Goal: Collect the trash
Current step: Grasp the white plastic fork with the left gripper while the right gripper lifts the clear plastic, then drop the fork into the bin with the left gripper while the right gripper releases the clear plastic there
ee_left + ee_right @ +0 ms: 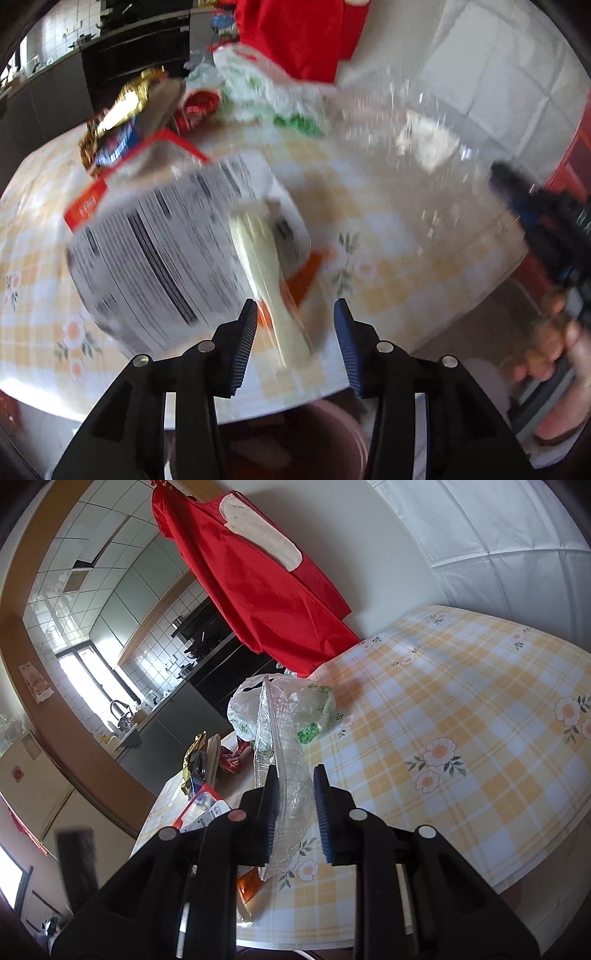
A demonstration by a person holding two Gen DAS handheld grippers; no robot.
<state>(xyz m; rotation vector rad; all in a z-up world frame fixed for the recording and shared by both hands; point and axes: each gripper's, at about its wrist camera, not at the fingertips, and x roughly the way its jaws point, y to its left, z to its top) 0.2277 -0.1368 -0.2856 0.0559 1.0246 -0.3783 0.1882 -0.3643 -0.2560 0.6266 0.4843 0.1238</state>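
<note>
Our right gripper (295, 808) grasps the clear plastic tray (280, 746); left gripper (295, 347) released; wrappers (122, 110) crowd the table's (461, 701) far edge

Daylight via window (79, 675); left view motion-blurred, fisheye edges dark.

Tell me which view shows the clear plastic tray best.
The right wrist view: the clear plastic tray sits sharp and edge-on between the right gripper pads. The left wrist view shows only a blurred, see-through smear of it above the table.
</note>
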